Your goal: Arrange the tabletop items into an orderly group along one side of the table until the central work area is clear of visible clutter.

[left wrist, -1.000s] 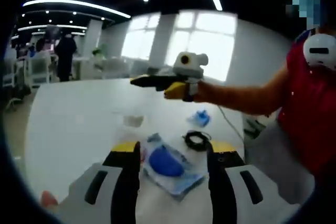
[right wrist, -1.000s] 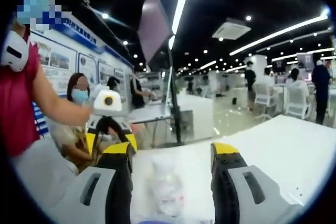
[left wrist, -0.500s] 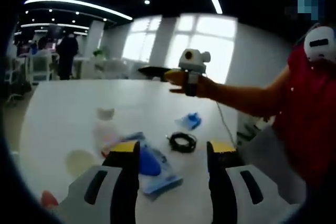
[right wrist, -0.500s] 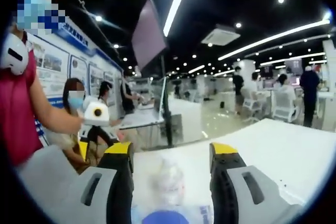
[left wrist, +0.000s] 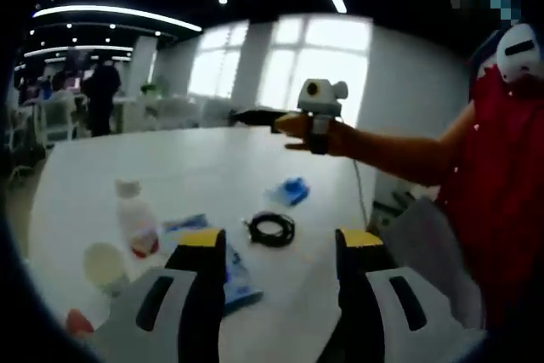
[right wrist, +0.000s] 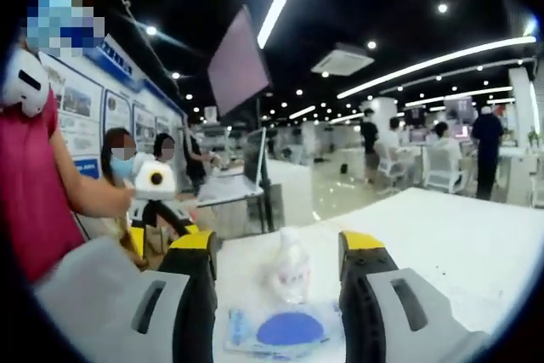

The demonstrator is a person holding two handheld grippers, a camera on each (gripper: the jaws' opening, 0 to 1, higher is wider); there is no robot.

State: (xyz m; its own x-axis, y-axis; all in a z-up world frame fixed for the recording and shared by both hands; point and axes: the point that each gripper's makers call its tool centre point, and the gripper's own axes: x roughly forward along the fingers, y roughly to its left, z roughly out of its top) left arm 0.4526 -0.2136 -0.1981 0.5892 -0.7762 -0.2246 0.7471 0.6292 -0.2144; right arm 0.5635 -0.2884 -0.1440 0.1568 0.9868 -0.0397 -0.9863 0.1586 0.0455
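On the white table [left wrist: 195,163] stand a small clear bottle [left wrist: 136,223] with a red base and a white cup [left wrist: 104,265]. A blue packet [left wrist: 229,265] lies half behind my left jaw. Further off lie a black cable coil [left wrist: 270,229] and a small blue item [left wrist: 289,190]. My left gripper [left wrist: 280,238] hovers open above the near table edge. My right gripper [left wrist: 255,116], held in a hand, hangs over the far side. In the right gripper view, my right gripper [right wrist: 278,242] is open, with the bottle [right wrist: 289,265] and blue packet [right wrist: 285,329] framed between its jaws, untouched.
A small red thing [left wrist: 76,322] sits at the near left table edge. The person in a red top [left wrist: 501,167] stands at the table's right side, arm stretched over it. A monitor on a stand [right wrist: 255,159] and seated people lie beyond the table.
The left gripper view has pulled back and swung, bringing the bottle and white cup into sight. The right gripper view has dipped, so the blue packet now shows between its jaws. Nothing was gripped.
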